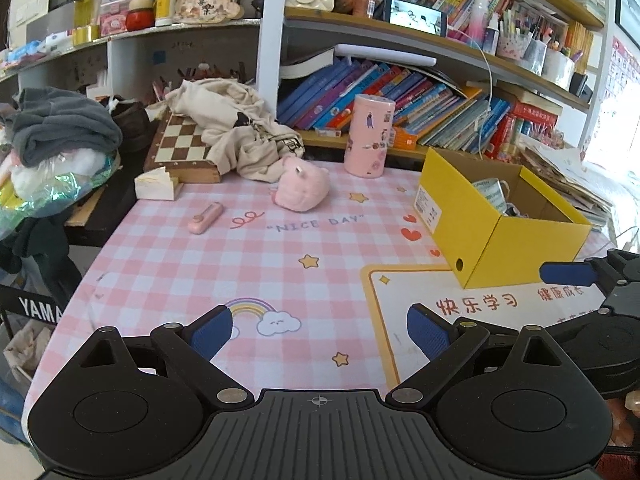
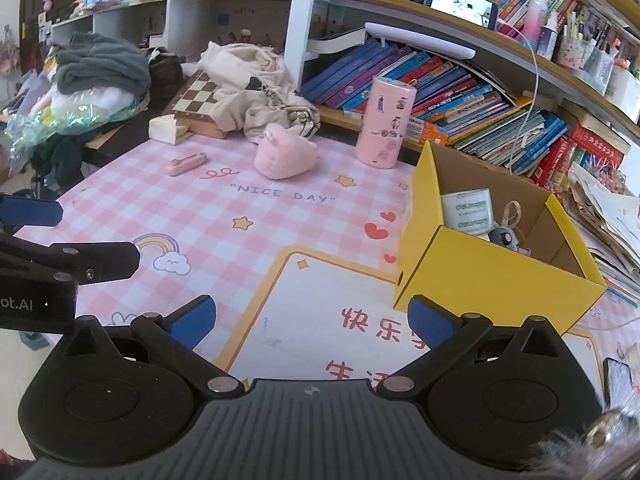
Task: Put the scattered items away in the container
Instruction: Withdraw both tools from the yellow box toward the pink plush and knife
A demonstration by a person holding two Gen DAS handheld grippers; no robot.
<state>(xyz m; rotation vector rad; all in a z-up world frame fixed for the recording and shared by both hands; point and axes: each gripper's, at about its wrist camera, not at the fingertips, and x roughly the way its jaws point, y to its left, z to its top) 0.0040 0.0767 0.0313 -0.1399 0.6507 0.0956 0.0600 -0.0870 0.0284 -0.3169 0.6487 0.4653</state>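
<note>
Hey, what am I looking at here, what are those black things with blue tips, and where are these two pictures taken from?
Those are two hand-held grippers, each carried by a person, with a wide-angle camera looking forward along its fingers. One picture comes from the left gripper, the other from the right gripper. Both are open and hold nothing. Ahead lies a pink checked table mat. On it are a yellow box already holding a few things, a pink plush toy, a small pink case and a tall pink canister. Behind stand crowded bookshelves.
</note>
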